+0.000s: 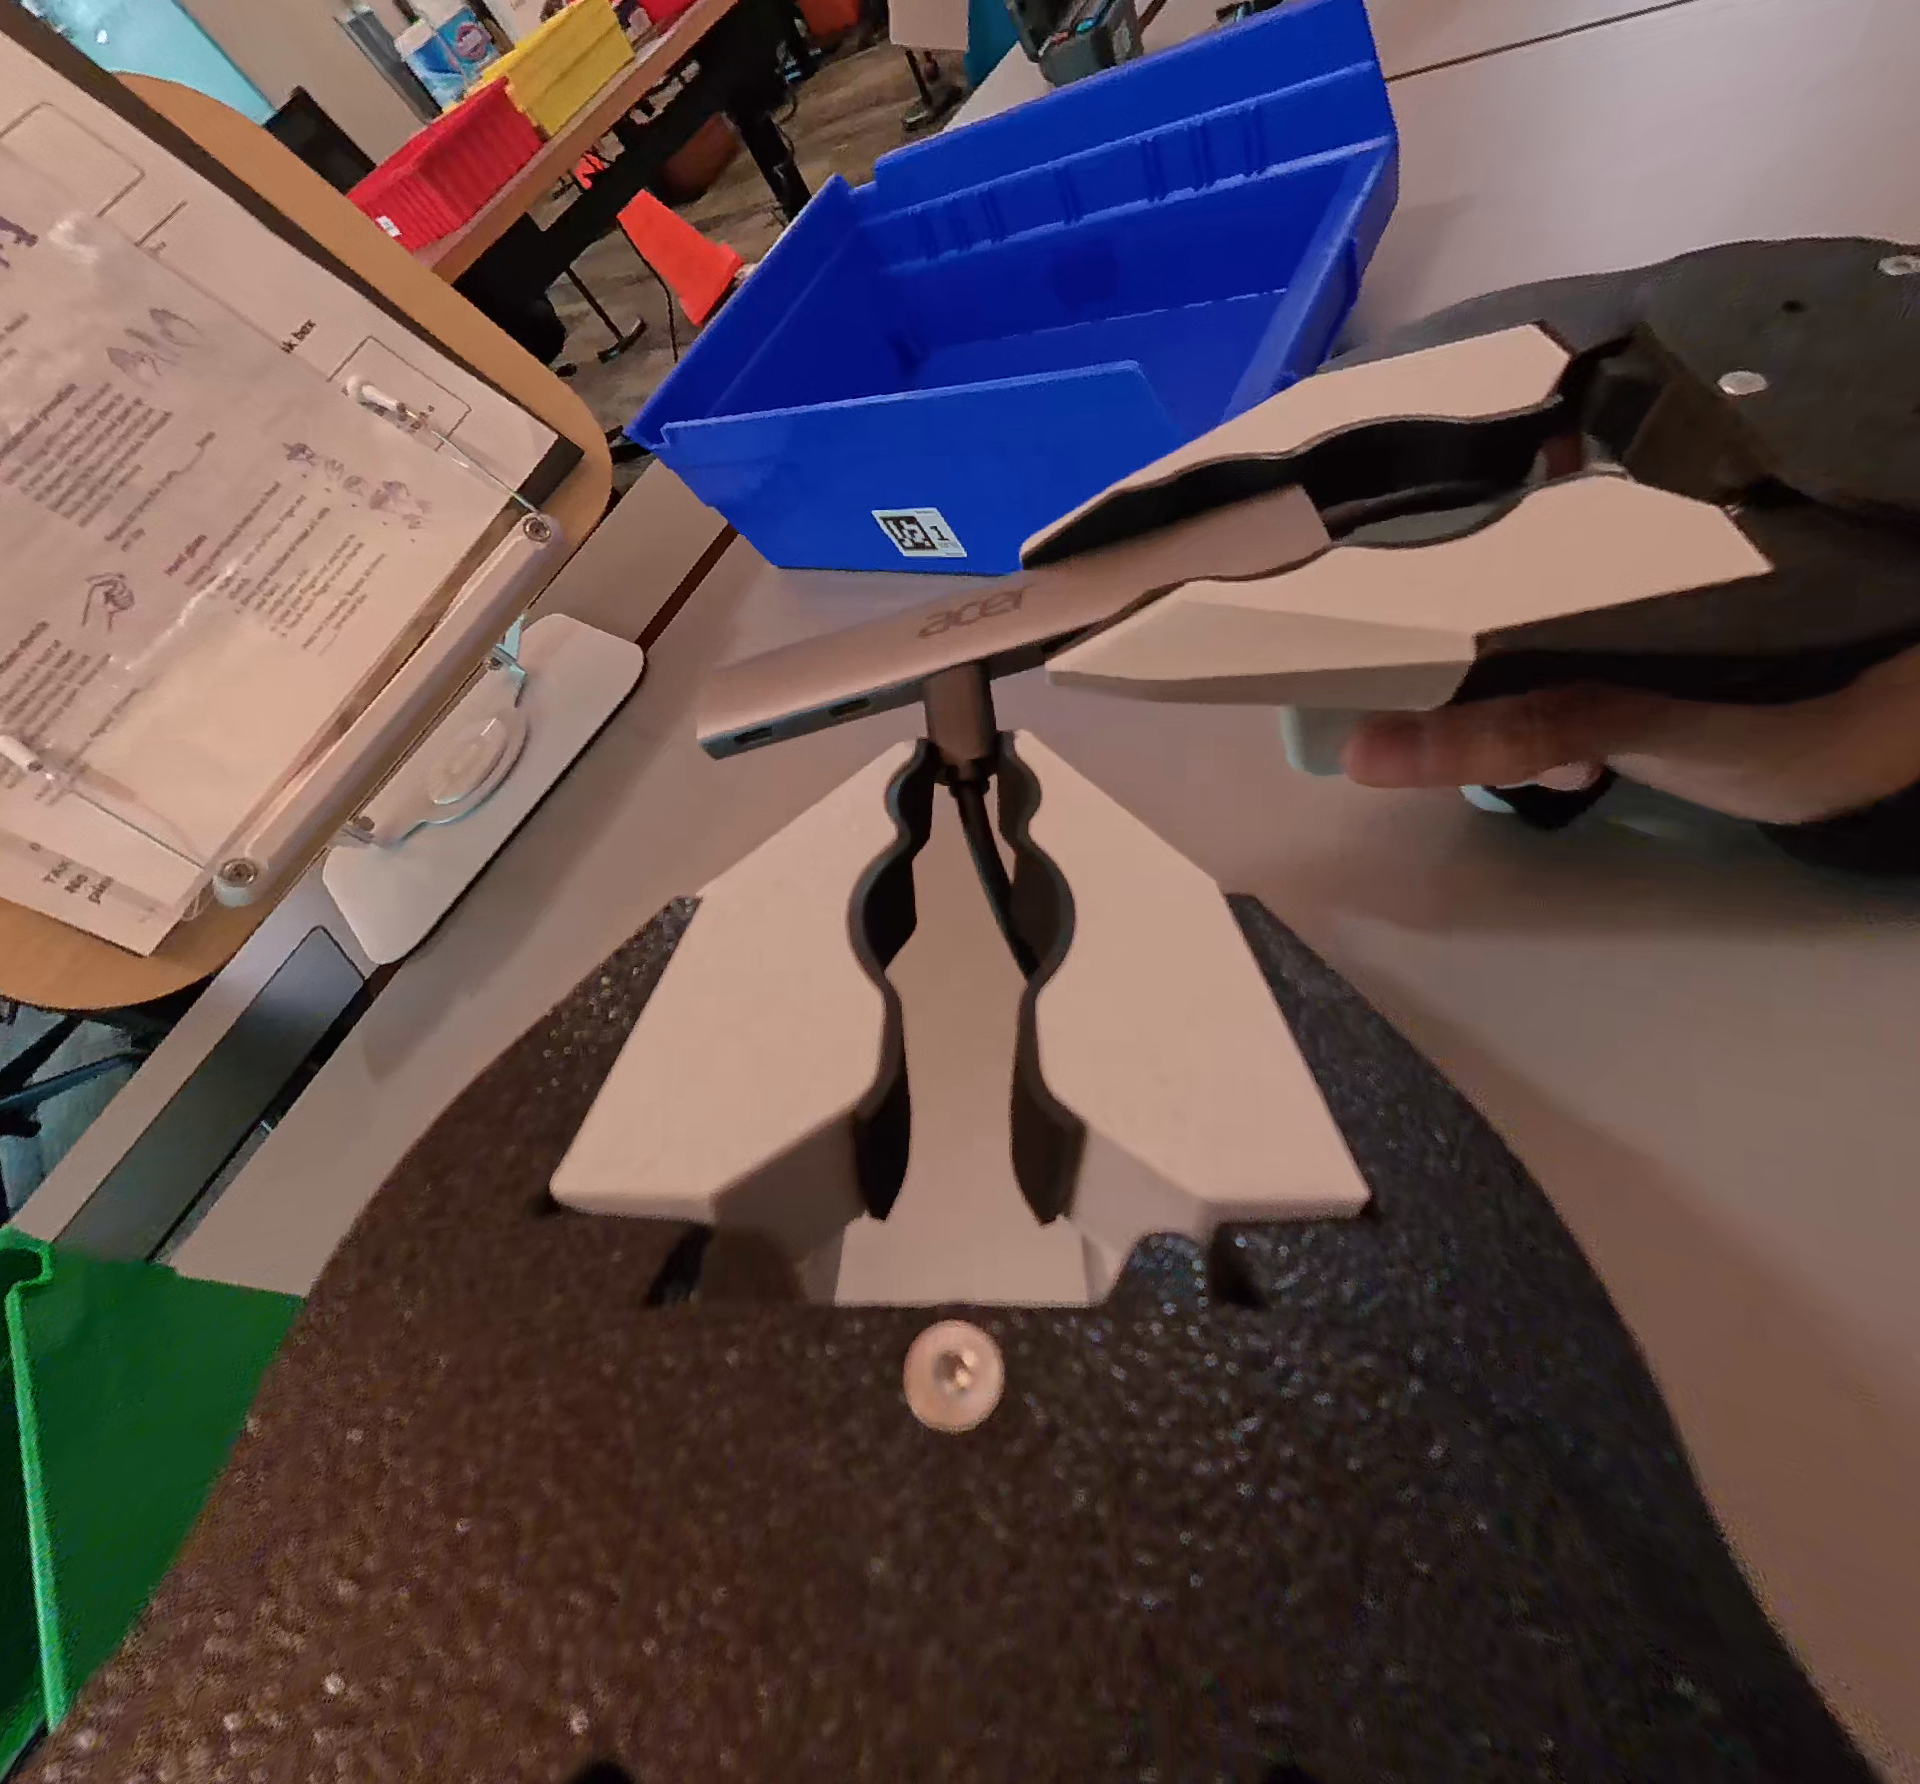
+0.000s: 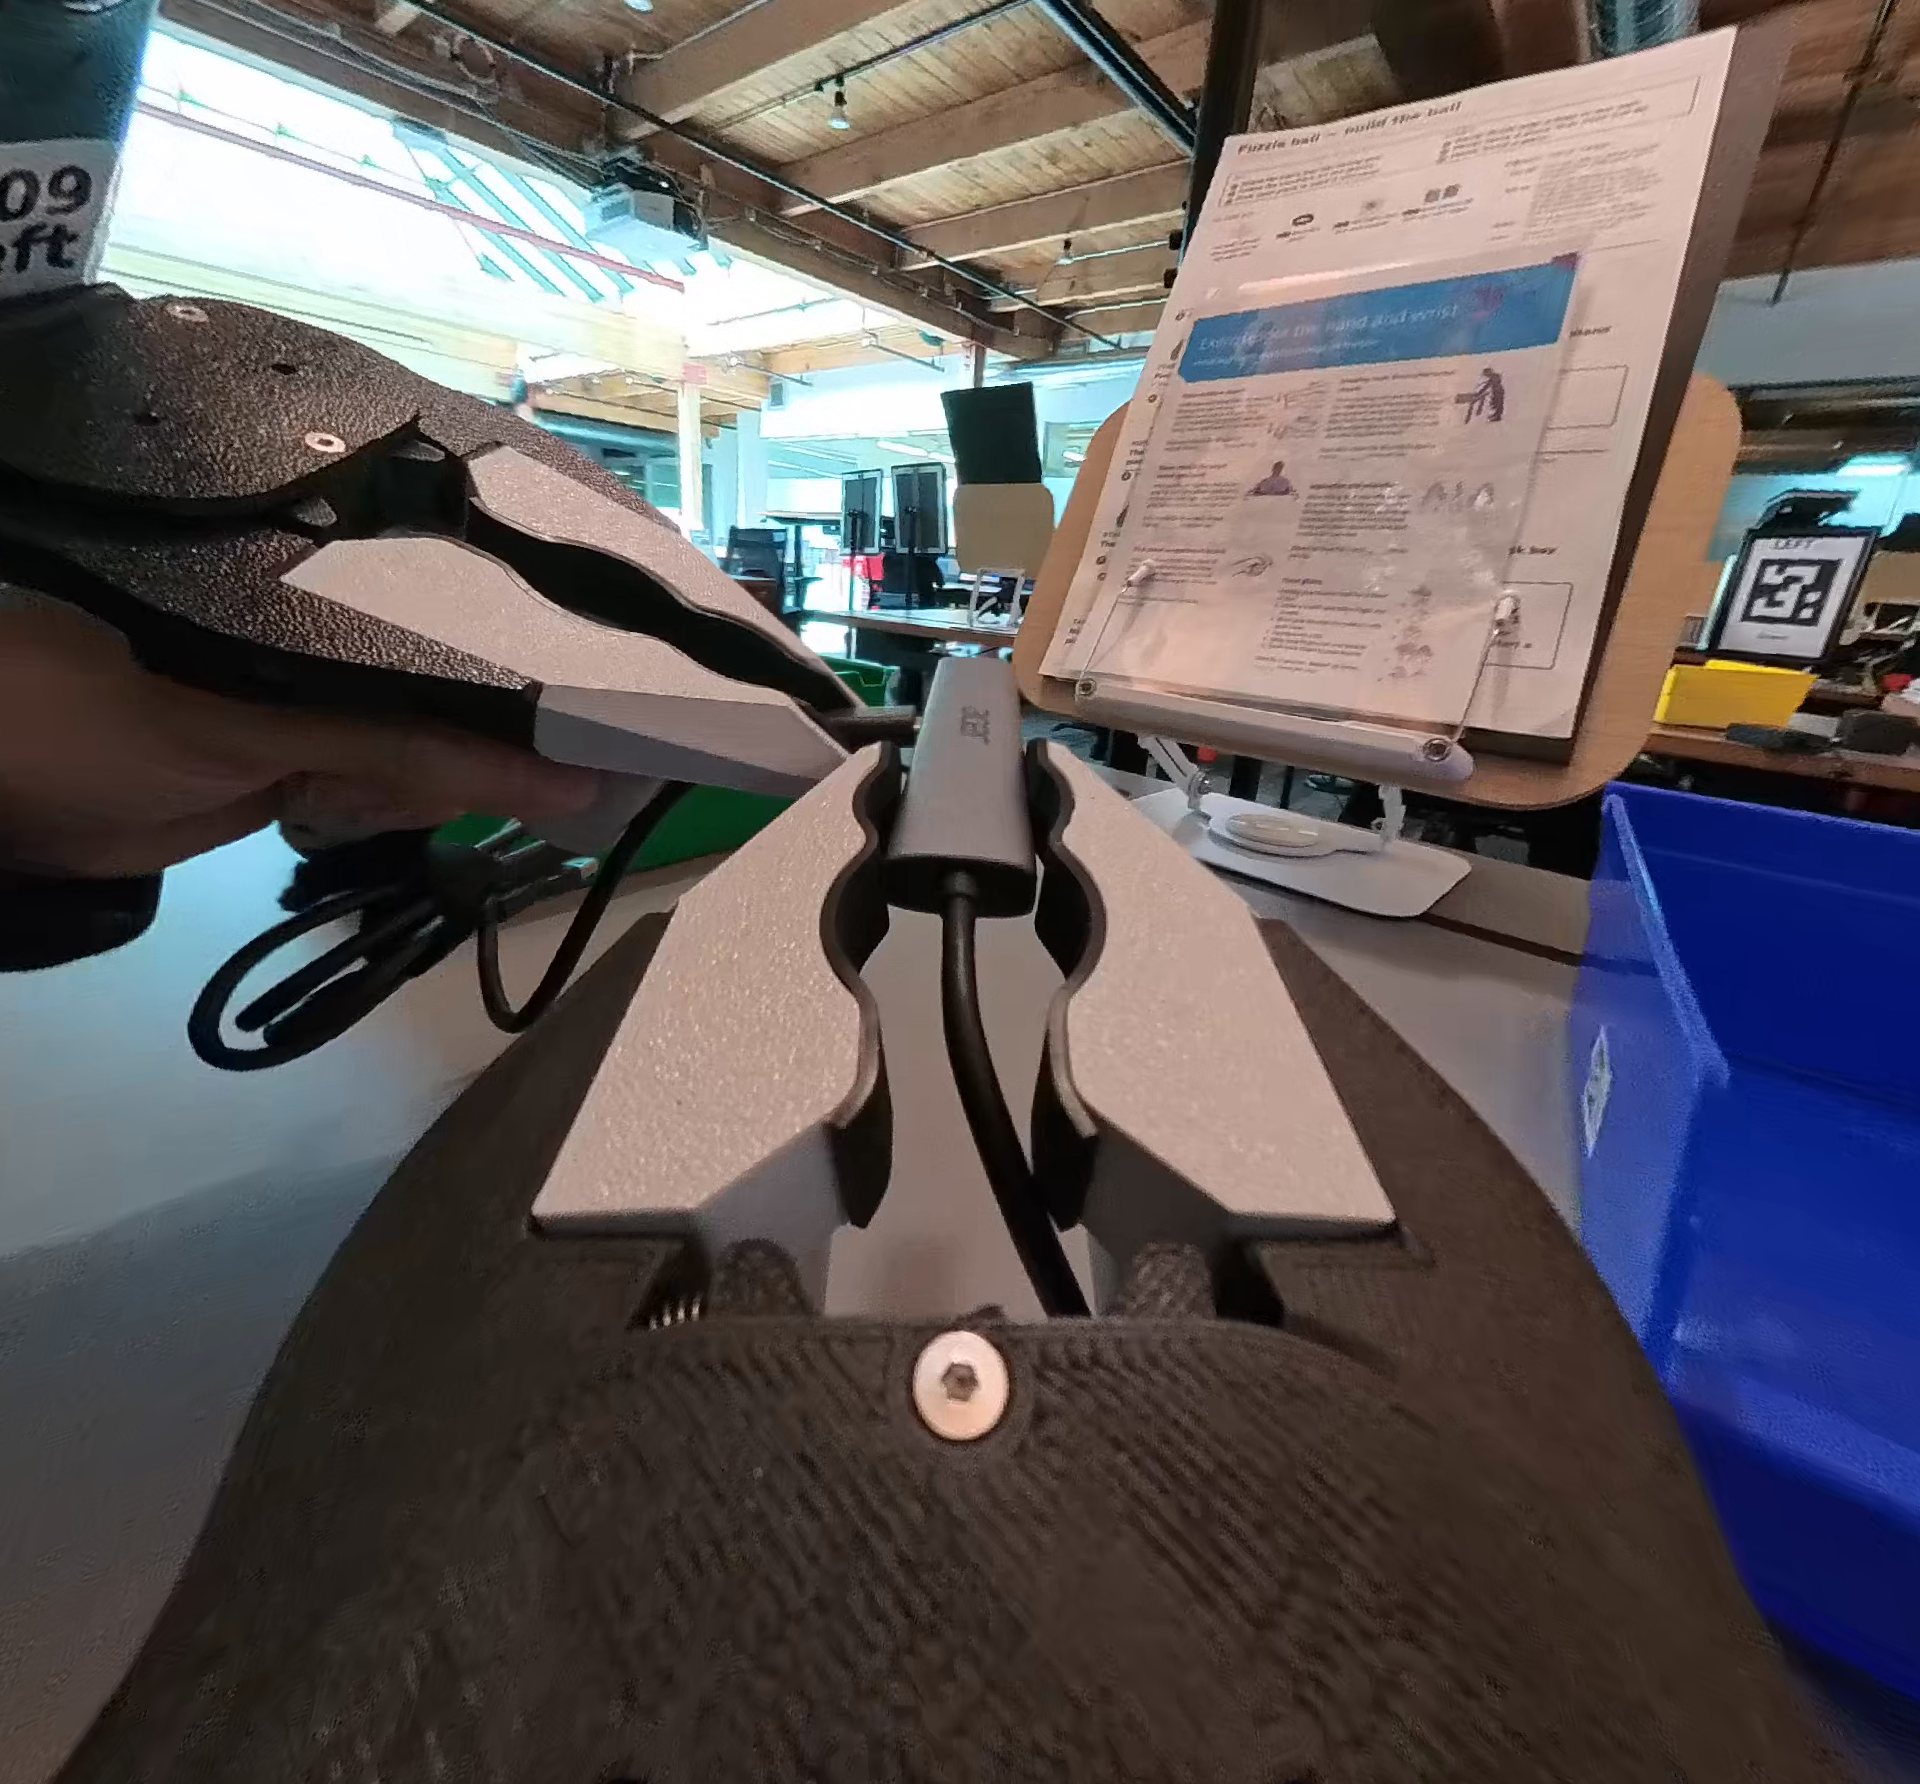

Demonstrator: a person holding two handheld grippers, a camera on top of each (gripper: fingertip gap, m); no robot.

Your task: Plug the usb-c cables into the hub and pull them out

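Observation:
The grey hub (image 1: 831, 680) is clamped at one end in my right gripper (image 1: 1049, 607), which reaches in from the right and holds it above the table. My left gripper (image 1: 961, 752) is shut on the grey plug (image 1: 961, 706) of a black USB-C cable (image 1: 987, 861), and the plug's tip sits against the hub's long side. In the right wrist view the hub (image 2: 961, 799) lies between my right gripper's (image 2: 961, 758) fingers, and its own black lead (image 2: 987, 1059) runs back between them. My left gripper (image 2: 847, 721) comes in from the left. Its cable (image 2: 603, 872) hangs to a coiled bundle (image 2: 332, 955).
A blue bin (image 1: 1039, 332) stands just behind the hub, and it shows at the right in the right wrist view (image 2: 1766, 1111). A document stand (image 1: 208, 539) with printed sheets is at the left. A green bin (image 1: 104, 1422) is at the near left corner. My two grippers' fingertips are within a few centimetres of each other.

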